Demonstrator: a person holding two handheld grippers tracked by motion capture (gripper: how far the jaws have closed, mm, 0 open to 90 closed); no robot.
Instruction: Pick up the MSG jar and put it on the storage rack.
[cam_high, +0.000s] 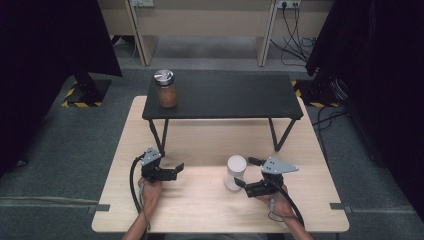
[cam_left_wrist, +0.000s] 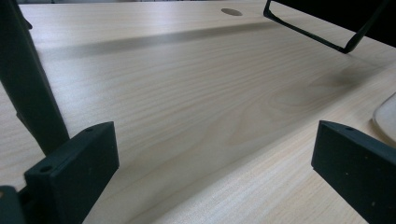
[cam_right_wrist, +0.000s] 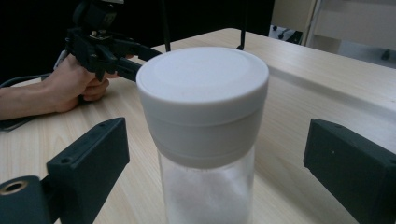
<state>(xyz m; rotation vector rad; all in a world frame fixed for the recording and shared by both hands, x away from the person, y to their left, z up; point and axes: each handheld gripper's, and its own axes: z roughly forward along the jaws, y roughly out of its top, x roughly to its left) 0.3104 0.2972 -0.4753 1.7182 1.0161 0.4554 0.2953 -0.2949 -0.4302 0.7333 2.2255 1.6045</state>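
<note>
Between the jaws of our right gripper (cam_high: 246, 173) stands a jar with a white lid (cam_high: 235, 171); seen along that gripper, the two black jaws sit apart on either side of it, with a gap of table showing between each pad and the glass, so nothing is clamped. The jar's wide white cap (cam_right_wrist: 202, 93) sits on a clear body with a pale, white content (cam_right_wrist: 208, 193) inside. It stands upright on the light wooden table (cam_high: 200, 210), in the near half, a little right of the middle.

Our left gripper (cam_high: 179, 170) rests well apart from the jar, toward the left of the table, held in our left hand (cam_high: 150, 192). Its jaws are spread wide and hold nothing; bare wood grain (cam_left_wrist: 196, 116) lies between them. In the right gripper view we see that hand (cam_right_wrist: 74, 86) and its gripper (cam_right_wrist: 133, 58) beyond the jar.

Farther back, a low black shelf (cam_high: 225, 95) on thin angled legs stands on the table. At its left end sits a second jar (cam_high: 166, 88), upright, with a silver lid and brown content. Around the table we see grey carpet (cam_high: 60, 145), and cables (cam_high: 295, 45) trail on the floor at the far right.
</note>
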